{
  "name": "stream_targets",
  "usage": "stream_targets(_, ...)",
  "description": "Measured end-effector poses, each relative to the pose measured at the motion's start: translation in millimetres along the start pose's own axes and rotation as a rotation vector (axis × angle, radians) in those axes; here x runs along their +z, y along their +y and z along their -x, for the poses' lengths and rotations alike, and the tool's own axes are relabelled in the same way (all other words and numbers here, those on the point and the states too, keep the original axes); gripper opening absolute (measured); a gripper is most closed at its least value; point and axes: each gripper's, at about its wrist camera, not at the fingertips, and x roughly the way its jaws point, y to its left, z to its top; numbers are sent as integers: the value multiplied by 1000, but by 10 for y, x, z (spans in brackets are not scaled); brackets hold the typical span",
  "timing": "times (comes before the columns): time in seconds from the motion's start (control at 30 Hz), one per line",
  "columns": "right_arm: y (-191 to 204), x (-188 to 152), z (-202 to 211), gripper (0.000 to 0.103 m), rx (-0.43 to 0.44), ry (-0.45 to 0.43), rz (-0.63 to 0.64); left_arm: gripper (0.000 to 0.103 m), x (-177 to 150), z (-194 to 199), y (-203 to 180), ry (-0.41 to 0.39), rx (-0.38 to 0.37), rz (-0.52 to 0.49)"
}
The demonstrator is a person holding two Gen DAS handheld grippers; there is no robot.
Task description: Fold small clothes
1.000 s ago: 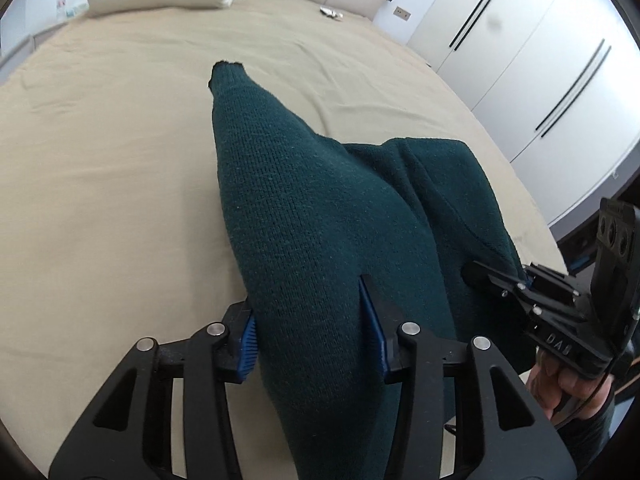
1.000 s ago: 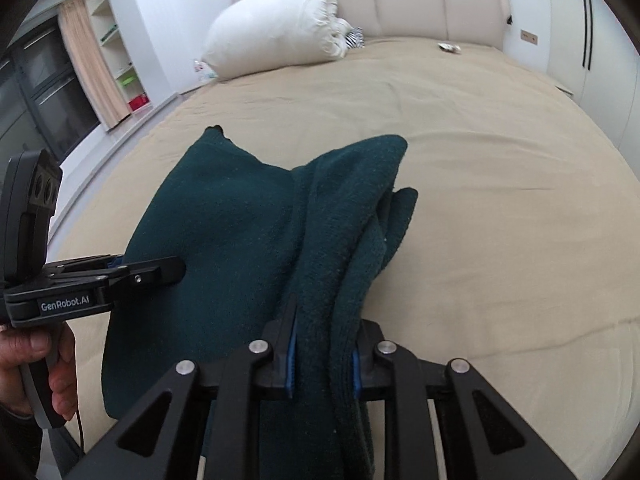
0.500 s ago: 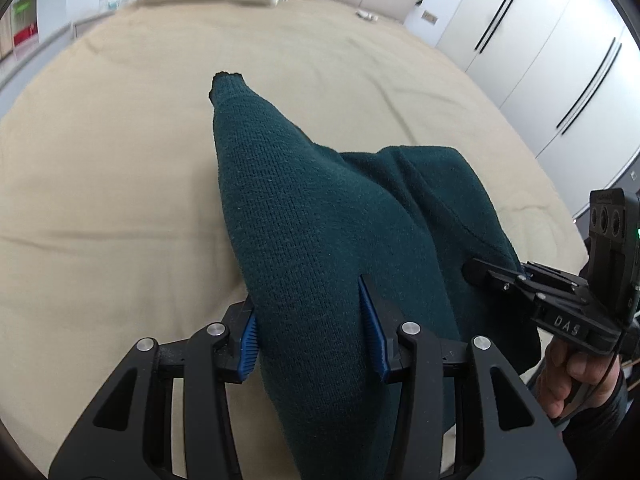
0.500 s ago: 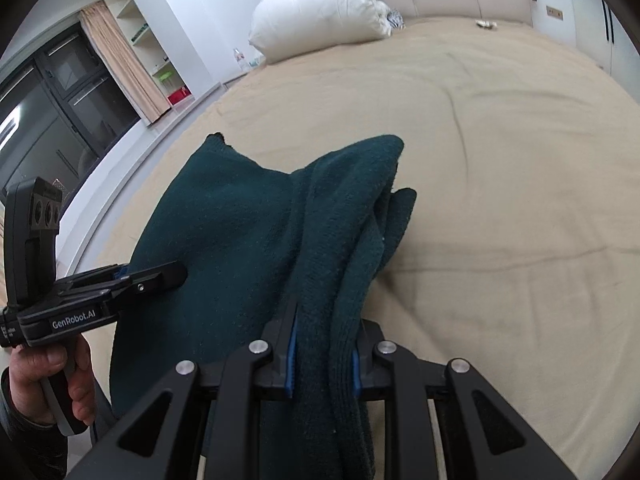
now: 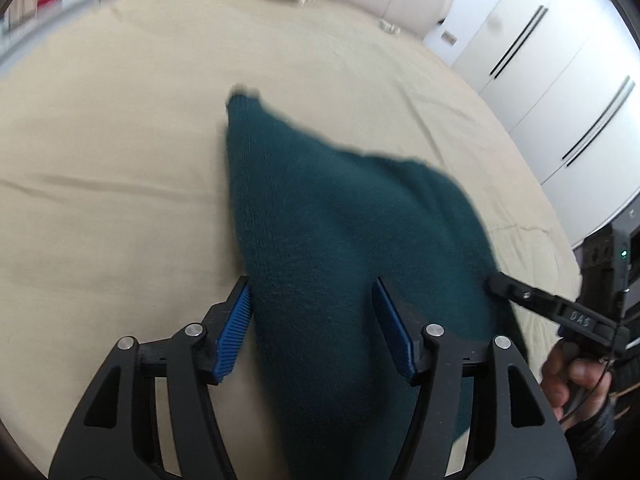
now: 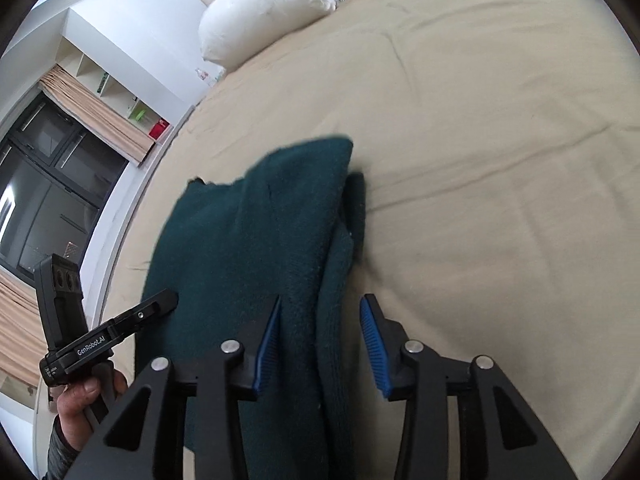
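A dark green knit sweater (image 5: 320,232) lies partly folded on the beige bed (image 5: 100,160). It also shows in the right wrist view (image 6: 264,240). My left gripper (image 5: 312,320) is open, its blue pads astride the near part of the sweater. My right gripper (image 6: 320,332) is open too, with a thick fold of the sweater lying between its pads. The right gripper shows in the left wrist view (image 5: 496,282) at the sweater's right edge. The left gripper shows in the right wrist view (image 6: 168,300) at the sweater's left edge.
A white pillow (image 6: 260,16) lies at the head of the bed by the padded headboard (image 5: 384,4). White wardrobe doors (image 5: 560,80) stand to the right. A window with curtains (image 6: 60,160) and shelves are to the left. A small object (image 5: 390,28) lies near the headboard.
Both grippers have opened and let go of the sweater. The sweater has dropped flatter onto the bed, and both cameras have tilted and moved a little.
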Motion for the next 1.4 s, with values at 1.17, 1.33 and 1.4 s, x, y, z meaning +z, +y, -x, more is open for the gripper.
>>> stream_targets(1.17, 774, -146, 1915, 103, -146, -782, 291, 103, -346, 2025, -1343, -762, 451, -340)
stream_targets(1.33, 1041, -180, 2210, 103, -156, -849, 366, 103, -362, 2095, -1502, -719, 447, -378)
stream_targets(1.4, 1074, -192, 2182, 103, -155, -813, 364, 103, -409, 1996, -1467, -635, 451, -341)
